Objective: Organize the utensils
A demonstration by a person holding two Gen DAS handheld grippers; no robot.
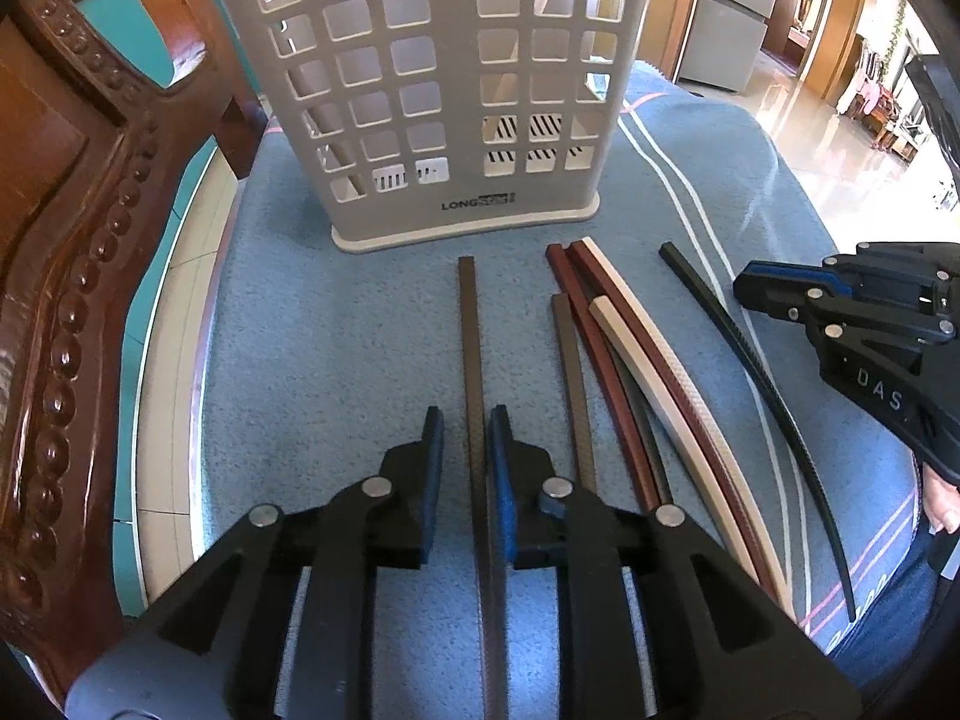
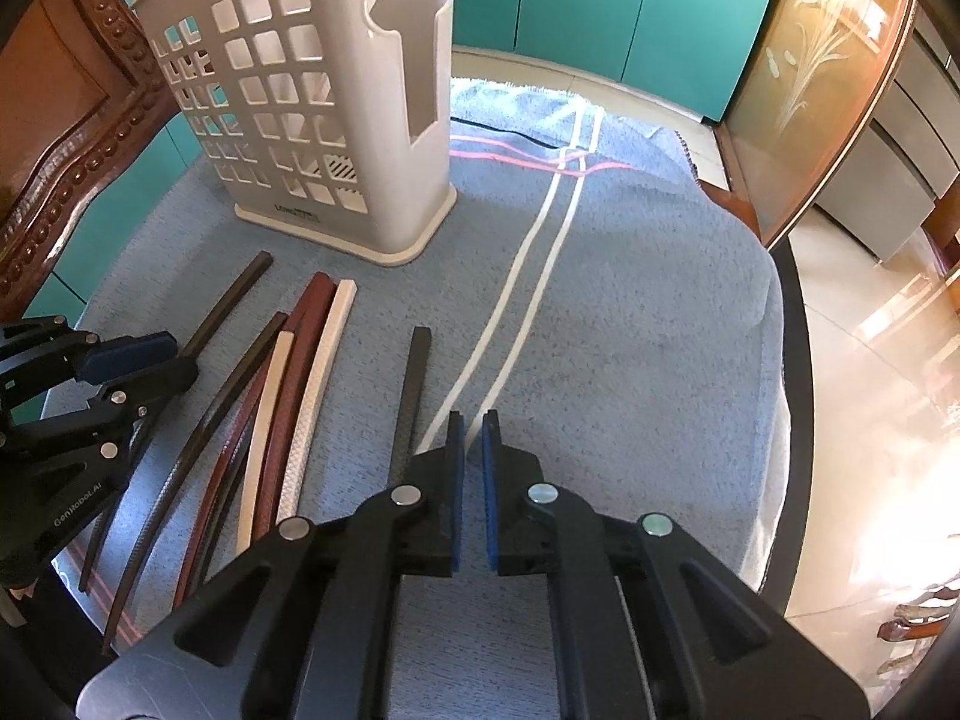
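- The left tool (image 1: 467, 438) has its fingers spread a little to either side of a dark brown chopstick (image 1: 471, 336), which lies flat on the blue towel (image 1: 312, 324); whether the pads touch it, I cannot tell.
- Ahead of that tool stands the grey utensil holder (image 1: 432, 84).
- Just right of it lies a bundle of chopsticks (image 1: 606, 348).
- The right tool (image 2: 474, 438) is slightly parted and holds nothing, a black chopstick (image 2: 414, 384) just to its left.

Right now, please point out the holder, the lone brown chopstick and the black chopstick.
holder (image 1: 432, 120): left wrist view, front wall.
brown chopstick (image 1: 471, 324): left wrist view, middle of shaft.
black chopstick (image 1: 729, 312): left wrist view, upper shaft.
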